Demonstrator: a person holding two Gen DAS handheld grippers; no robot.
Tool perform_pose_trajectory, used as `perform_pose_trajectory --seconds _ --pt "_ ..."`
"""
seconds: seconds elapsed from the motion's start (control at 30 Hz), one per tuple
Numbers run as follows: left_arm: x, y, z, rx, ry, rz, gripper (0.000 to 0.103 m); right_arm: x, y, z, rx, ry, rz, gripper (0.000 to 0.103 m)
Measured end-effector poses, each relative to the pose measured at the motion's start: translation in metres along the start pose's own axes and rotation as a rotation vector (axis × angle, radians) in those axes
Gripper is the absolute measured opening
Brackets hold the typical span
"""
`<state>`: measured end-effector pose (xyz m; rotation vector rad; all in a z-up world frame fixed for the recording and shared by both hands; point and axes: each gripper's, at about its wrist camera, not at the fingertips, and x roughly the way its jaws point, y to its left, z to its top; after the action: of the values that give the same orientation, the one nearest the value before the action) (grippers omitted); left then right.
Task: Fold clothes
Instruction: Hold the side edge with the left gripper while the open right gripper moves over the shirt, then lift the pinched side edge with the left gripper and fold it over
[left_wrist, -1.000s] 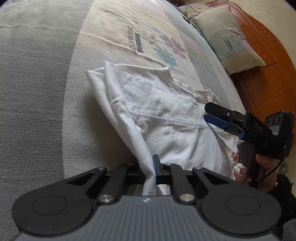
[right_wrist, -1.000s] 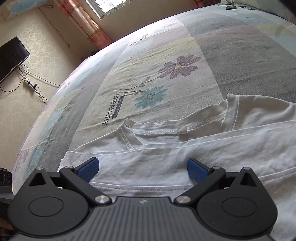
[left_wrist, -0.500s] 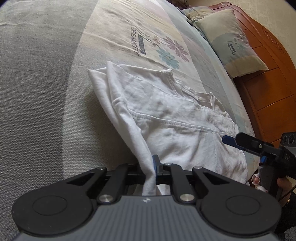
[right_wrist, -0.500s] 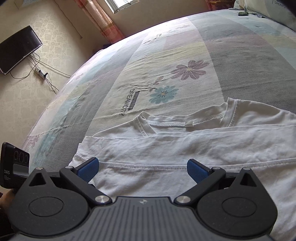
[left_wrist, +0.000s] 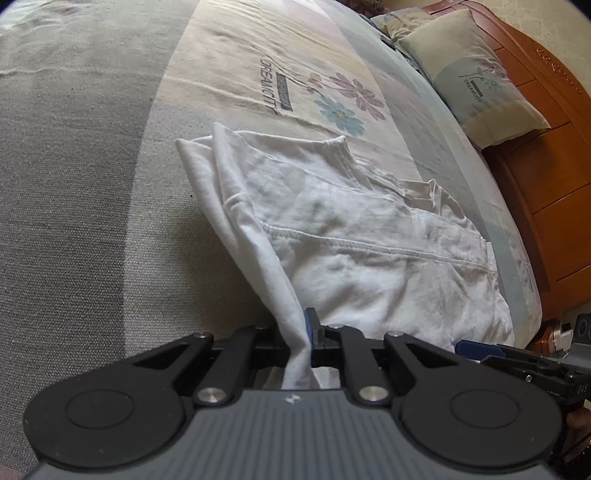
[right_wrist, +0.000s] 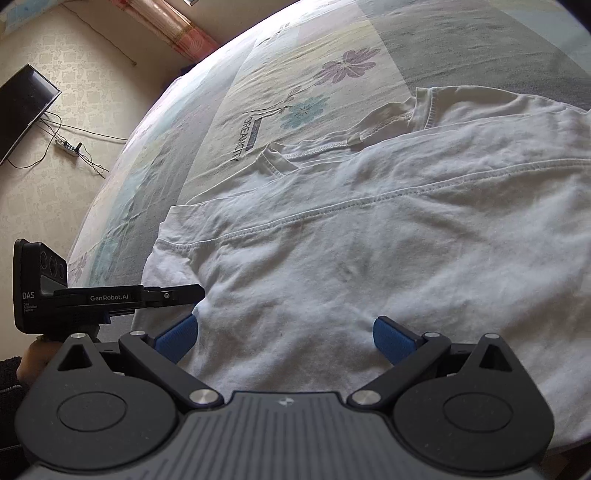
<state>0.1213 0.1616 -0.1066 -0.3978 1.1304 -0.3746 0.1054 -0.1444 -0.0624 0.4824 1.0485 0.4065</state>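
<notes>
The left gripper (left_wrist: 308, 332) sits low at the near edge of the bed, jaws pinched tight on a lifted fold of the white T-shirt (left_wrist: 351, 236), which lies half folded on the bedspread (left_wrist: 92, 184). The right gripper (right_wrist: 284, 334) hovers over the shirt, blue pads (right_wrist: 391, 338) spread wide, gripping nothing. The bedspread reads "DREAMCITY"; so does the pillow (left_wrist: 469, 70). The left gripper's body reads "GenRobot.AI" and "DAS".
</notes>
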Motion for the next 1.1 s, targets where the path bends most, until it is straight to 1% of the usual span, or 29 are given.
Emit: perform_pose_trajectory --seconds 0.1,0.2,0.23,0.27,0.37,0.43,0.6,0.7,0.87,0.97,1.1 --pt "0.000 -0.007 0.001 0.020 0.005 0.031 0.012 -0.008 -0.008 -0.006 0.019 -0.002 -0.003 0.103" --pt "-0.001 -0.011 0.002 0.018 0.013 0.054 0.011 -0.018 -0.016 -0.007 0.039 -0.014 -0.003 0.103" --pt "-0.002 -0.013 0.002 0.014 0.015 0.060 0.010 -0.021 -0.018 -0.007 0.044 -0.016 -0.002 0.103" --pt "-0.003 -0.015 0.003 0.019 0.015 0.067 0.007 -0.024 -0.019 -0.007 0.049 -0.014 0.003 0.103" --pt "-0.008 -0.023 0.004 0.030 0.009 0.083 0.006 -0.035 -0.024 -0.006 0.045 -0.016 0.030 0.103" --pt "-0.012 -0.029 0.005 0.036 0.000 0.086 0.006 -0.045 -0.026 -0.005 0.021 -0.033 0.033 0.103" --pt "-0.028 -0.052 0.012 0.053 -0.028 0.044 0.006 -0.065 -0.028 -0.006 -0.073 -0.079 -0.029 0.103" --pt "-0.037 -0.065 0.016 0.063 -0.045 0.019 0.006 -0.072 -0.034 -0.006 -0.096 -0.101 -0.073 0.103" --pt "-0.049 -0.091 0.022 0.089 -0.069 -0.025 0.006 -0.078 -0.046 -0.008 -0.077 -0.110 -0.066 0.103" --pt "-0.051 -0.113 0.024 0.125 -0.080 -0.039 0.006 -0.083 -0.049 -0.009 -0.079 -0.121 -0.069 0.103" --pt "-0.053 -0.138 0.027 0.149 -0.086 -0.082 0.006 -0.094 -0.059 -0.010 -0.064 -0.145 -0.068 0.103"
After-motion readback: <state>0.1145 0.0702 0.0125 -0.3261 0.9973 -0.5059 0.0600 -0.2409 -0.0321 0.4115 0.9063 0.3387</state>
